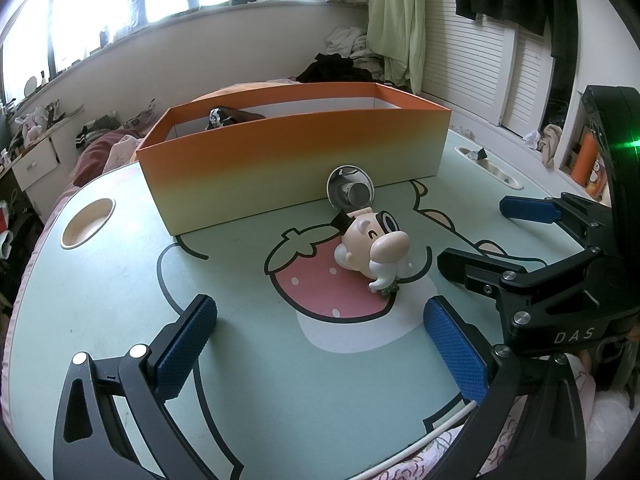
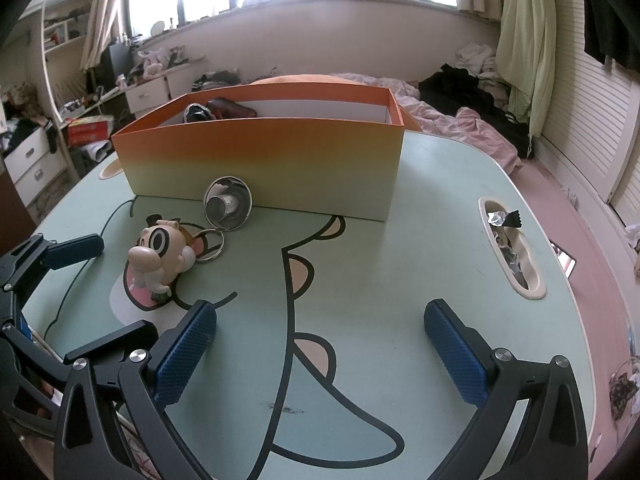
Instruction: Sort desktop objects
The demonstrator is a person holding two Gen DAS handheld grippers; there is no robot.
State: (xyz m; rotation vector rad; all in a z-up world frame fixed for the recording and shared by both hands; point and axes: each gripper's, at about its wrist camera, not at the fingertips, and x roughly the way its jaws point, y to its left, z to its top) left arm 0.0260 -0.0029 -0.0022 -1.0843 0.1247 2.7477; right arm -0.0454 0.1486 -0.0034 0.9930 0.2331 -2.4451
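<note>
left wrist: left gripper [image 1: 320, 344] spread wide, empty, toy [image 1: 372, 250] lying just beyond, cup [image 1: 351, 192] touching box [image 1: 296, 160]. right gripper [image 2: 320, 344] gaping too, over bare table [image 2: 400, 260].

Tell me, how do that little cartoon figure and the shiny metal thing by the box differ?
The cartoon figure is pale, matte and lies out on the table's strawberry print; the metal funnel-like piece is silvery, reflective and sits against the orange box. The figure is larger and rounded; the metal piece is a hollow cone. Both sit outside the box, ungripped.
</note>
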